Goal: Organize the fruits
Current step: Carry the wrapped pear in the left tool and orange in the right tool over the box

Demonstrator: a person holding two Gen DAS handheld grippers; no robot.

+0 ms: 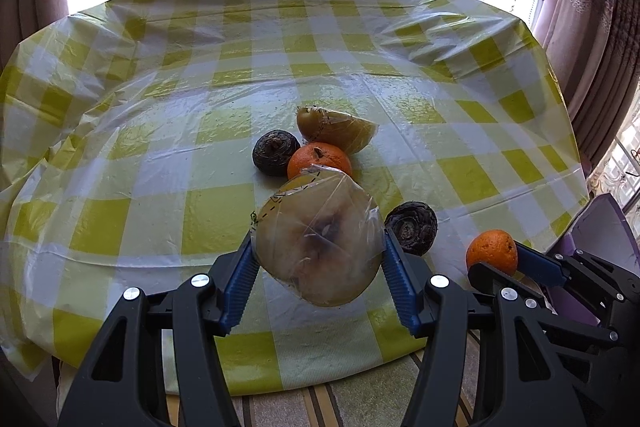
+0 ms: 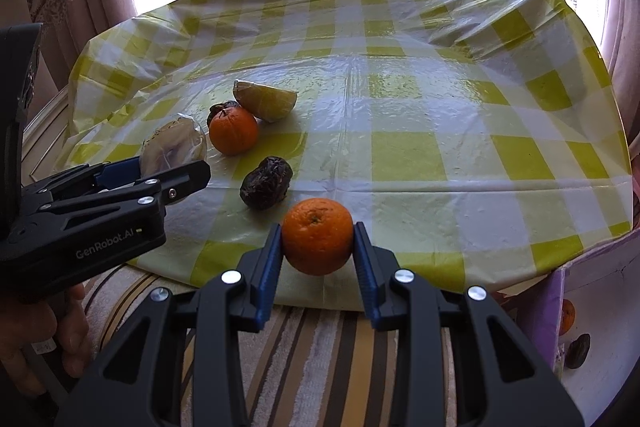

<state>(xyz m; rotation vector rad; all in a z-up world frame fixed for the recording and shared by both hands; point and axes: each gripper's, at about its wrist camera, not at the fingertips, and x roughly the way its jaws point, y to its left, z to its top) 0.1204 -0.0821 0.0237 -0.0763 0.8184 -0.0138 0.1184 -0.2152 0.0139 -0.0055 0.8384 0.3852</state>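
Jaws of the left gripper (image 1: 318, 259) pinch a wrapped fruit half (image 1: 318, 241); the right gripper (image 2: 318, 247) pinches an orange (image 2: 318, 235). Only the right view shows the purple box's (image 2: 554, 311) interior with fruit at near right.

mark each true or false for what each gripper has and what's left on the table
1. The left gripper holds a plastic-wrapped cut fruit half. True.
2. The right gripper is open, with nothing between its fingers. False: it is shut on a round orange tangerine.
3. A second tangerine lies on the yellow-checked tablecloth. True.
4. No dark wrinkled fruit is on the table. False: two lie there.
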